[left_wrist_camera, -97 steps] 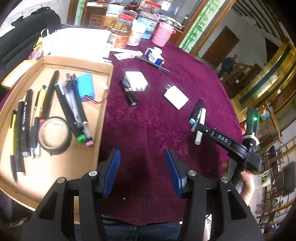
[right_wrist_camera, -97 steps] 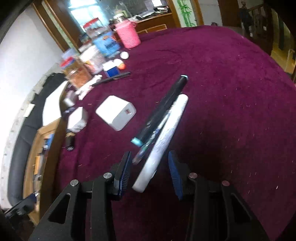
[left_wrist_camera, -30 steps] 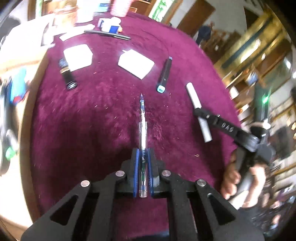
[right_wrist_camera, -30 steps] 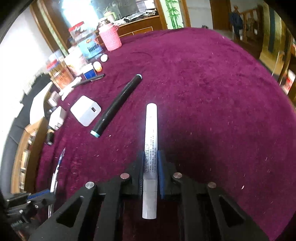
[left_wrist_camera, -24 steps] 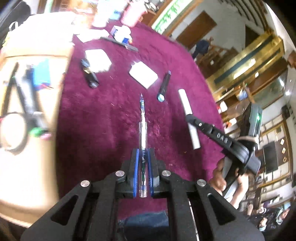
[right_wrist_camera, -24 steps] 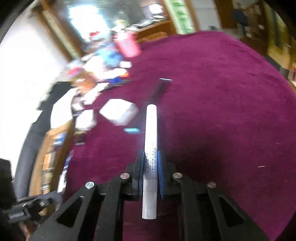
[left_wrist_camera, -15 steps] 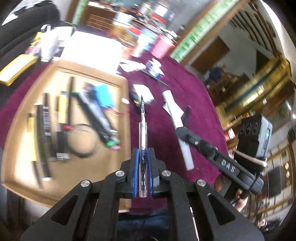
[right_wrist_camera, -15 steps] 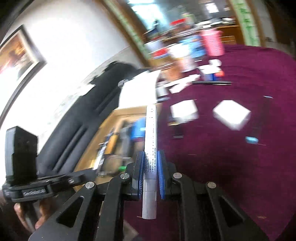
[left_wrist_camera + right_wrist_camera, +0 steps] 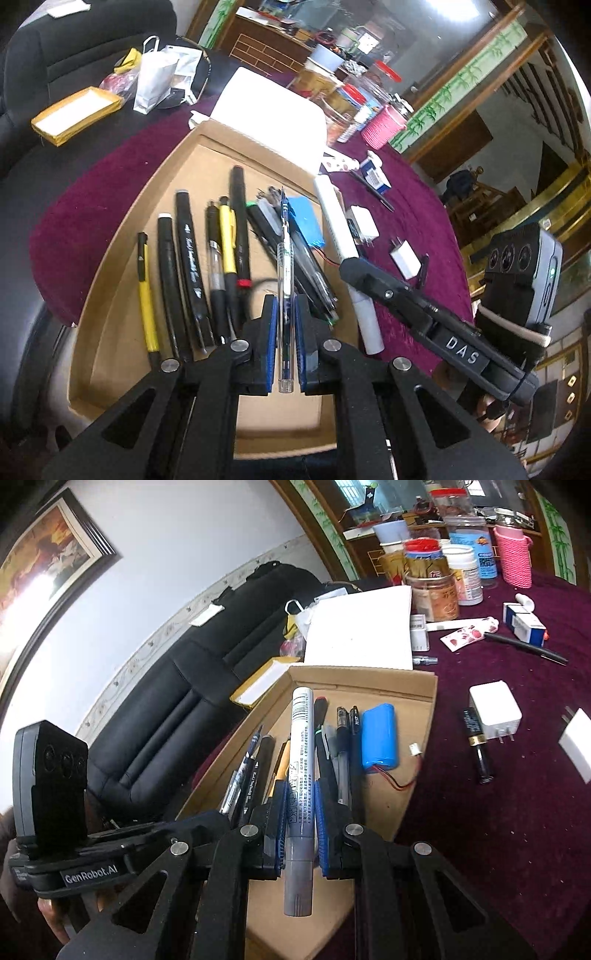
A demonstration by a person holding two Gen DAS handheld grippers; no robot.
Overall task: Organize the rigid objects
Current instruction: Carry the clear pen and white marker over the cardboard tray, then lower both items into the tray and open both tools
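My left gripper (image 9: 285, 325) is shut on a clear blue pen (image 9: 284, 266) and holds it above the cardboard tray (image 9: 110, 280). The tray holds several pens and markers (image 9: 192, 266) and a blue battery pack (image 9: 306, 225). My right gripper (image 9: 300, 805) is shut on a white marker (image 9: 301, 760), also above the tray (image 9: 406, 686). The right gripper and its marker (image 9: 343, 243) show in the left wrist view over the tray's right edge. The left gripper body (image 9: 110, 856) shows at the left of the right wrist view.
On the maroon tablecloth (image 9: 498, 830) lie a white charger (image 9: 495, 709), a black tube (image 9: 478, 746), a white block (image 9: 580, 749) and a black pen (image 9: 524, 648). Jars and a pink holder (image 9: 513, 557) stand at the back. A white box (image 9: 362, 631) sits behind the tray.
Both grippers, each still holding its pen, have swung left from over the tablecloth to above the tray. The tray now fills the middle of both views.
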